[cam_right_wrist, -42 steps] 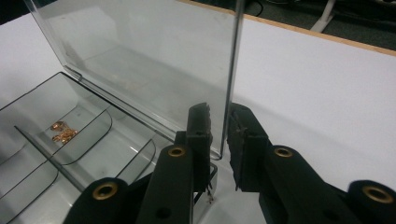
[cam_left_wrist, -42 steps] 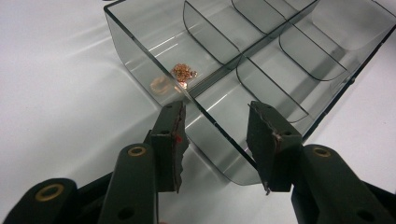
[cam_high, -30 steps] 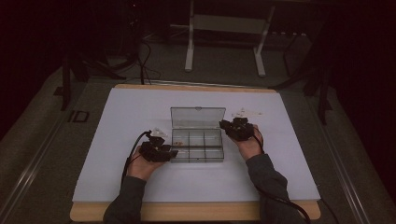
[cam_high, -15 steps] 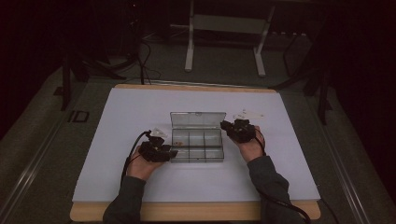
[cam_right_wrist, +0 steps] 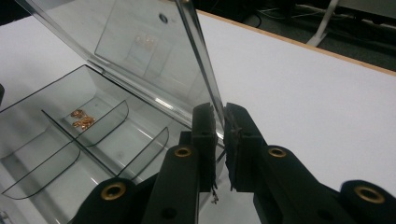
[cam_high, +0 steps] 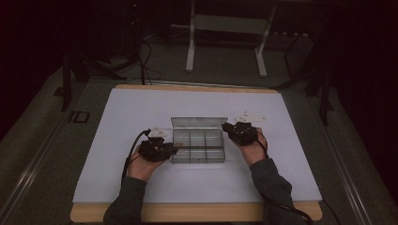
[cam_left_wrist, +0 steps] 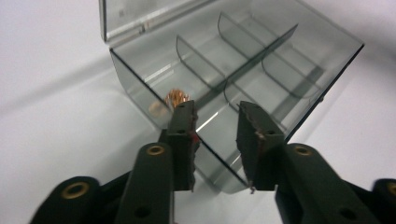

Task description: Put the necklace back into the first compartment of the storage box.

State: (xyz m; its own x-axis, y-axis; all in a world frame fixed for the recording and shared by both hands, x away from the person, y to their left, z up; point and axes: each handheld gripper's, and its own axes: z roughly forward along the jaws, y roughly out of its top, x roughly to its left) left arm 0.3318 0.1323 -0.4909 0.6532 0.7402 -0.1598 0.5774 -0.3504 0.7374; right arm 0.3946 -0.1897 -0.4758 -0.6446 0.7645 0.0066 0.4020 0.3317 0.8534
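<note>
On the white table (cam_high: 117, 183), the clear compartment box (cam_high: 197, 150) sits at the middle. At its left end, the left hand-held gripper (cam_left_wrist: 215, 122) straddles the near left corner wall, one jaw outside, one inside; its jaws have just been closing but do not yet pinch, likely to steady the box. Small copper pieces (cam_left_wrist: 176, 97) lie in the end compartment. At the right, the right hand-held gripper (cam_right_wrist: 220, 122) clamps the lid (cam_right_wrist: 140, 42) edge, holding it raised for access.

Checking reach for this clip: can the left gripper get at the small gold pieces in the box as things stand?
Probably yes: the lid is held up by the right gripper, and the gold pieces lie in an open compartment just beyond the left gripper.
</note>
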